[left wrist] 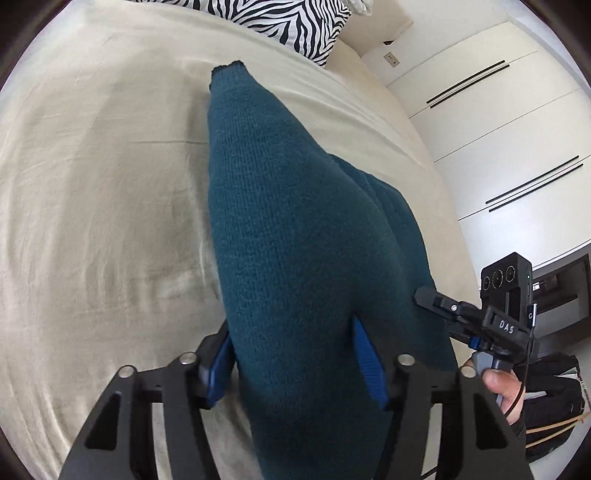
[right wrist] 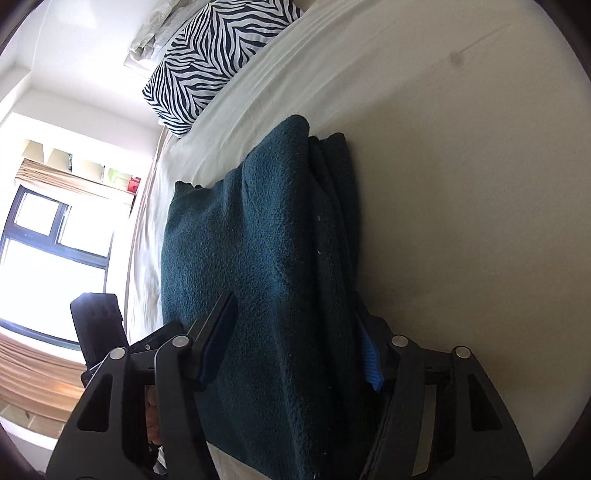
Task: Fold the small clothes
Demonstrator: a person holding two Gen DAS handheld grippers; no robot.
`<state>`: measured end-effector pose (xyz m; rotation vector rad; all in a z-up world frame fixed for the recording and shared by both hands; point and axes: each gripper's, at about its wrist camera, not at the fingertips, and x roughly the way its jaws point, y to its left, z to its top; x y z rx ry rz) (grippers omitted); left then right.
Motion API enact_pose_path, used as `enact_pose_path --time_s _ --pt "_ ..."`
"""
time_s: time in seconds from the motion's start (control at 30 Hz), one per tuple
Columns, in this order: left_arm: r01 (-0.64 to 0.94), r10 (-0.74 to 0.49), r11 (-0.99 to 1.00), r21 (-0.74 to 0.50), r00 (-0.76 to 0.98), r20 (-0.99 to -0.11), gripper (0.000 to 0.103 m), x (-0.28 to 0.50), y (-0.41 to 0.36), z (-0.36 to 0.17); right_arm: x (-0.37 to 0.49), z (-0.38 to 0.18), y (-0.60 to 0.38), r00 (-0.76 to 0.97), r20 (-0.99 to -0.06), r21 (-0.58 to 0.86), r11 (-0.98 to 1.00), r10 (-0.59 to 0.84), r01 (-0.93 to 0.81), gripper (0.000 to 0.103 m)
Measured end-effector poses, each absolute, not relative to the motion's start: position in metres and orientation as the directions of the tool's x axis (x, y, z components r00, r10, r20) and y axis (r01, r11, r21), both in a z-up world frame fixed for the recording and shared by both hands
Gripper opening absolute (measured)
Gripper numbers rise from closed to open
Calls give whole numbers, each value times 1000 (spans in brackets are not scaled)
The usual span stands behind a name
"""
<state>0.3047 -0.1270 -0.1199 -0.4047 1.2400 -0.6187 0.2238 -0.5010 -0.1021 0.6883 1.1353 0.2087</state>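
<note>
A dark teal knitted garment (left wrist: pixel 280 184) lies folded into a long bundle on the cream bed sheet (left wrist: pixel 92 184). My left gripper (left wrist: pixel 291 328) is closed on its near end, with the knit filling the gap between the blue pads (left wrist: pixel 369 362). In the right wrist view the same garment (right wrist: pixel 258 229) shows stacked layers along its right edge. My right gripper (right wrist: pixel 295 306) clamps that end too, and one blue pad (right wrist: pixel 369 362) is half buried in the fabric. The right tool's body (left wrist: pixel 491 317) and the hand holding it (left wrist: pixel 498 384) appear at the left view's right edge.
A zebra-striped pillow (left wrist: pixel 291 22) (right wrist: pixel 207 62) lies at the head of the bed. White wardrobe doors (left wrist: pixel 498 129) stand beyond the bed's right side, with a black bag (left wrist: pixel 554 406) on the floor. A bright window (right wrist: pixel 44 240) is on the other side. Bare sheet (right wrist: pixel 461 184) surrounds the garment.
</note>
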Motion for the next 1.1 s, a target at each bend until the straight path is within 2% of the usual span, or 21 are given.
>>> enact_pose_path --time_s 0.07,0.17,0.23,0.3,0.57,0.73,0.9,1.1 --pt "232 -605 793 -563 194 -772 59 307 -136 -119 229 -103 -493 413 -787 562 807 457 178 46" --pt "233 -594 801 -551 194 -781 50 307 -138 -116 230 -102 -491 412 -806 535 821 425 199 29" --pt "253 -588 804 -539 205 -782 45 298 -135 -111 226 -93 -481 426 -823 485 855 376 182 24" --pt "271 -574 812 -516 219 -789 41 291 -133 -102 220 -80 -469 441 -838 428 888 321 168 23" --pt "357 -511 846 -396 330 -794 40 244 -100 -51 184 -30 -399 503 -833 305 950 231 68 21" --pt "398 -464 864 -310 387 -797 41 210 -68 -29 155 -7 -354 551 -794 312 950 255 10 21" --pt "389 -439 878 -280 415 -797 41 173 -11 -22 123 9 -296 572 -761 330 942 306 -65 21" --pt "351 -405 899 -262 437 -803 41 115 5 -24 97 0 -234 540 -748 390 914 386 -113 21"
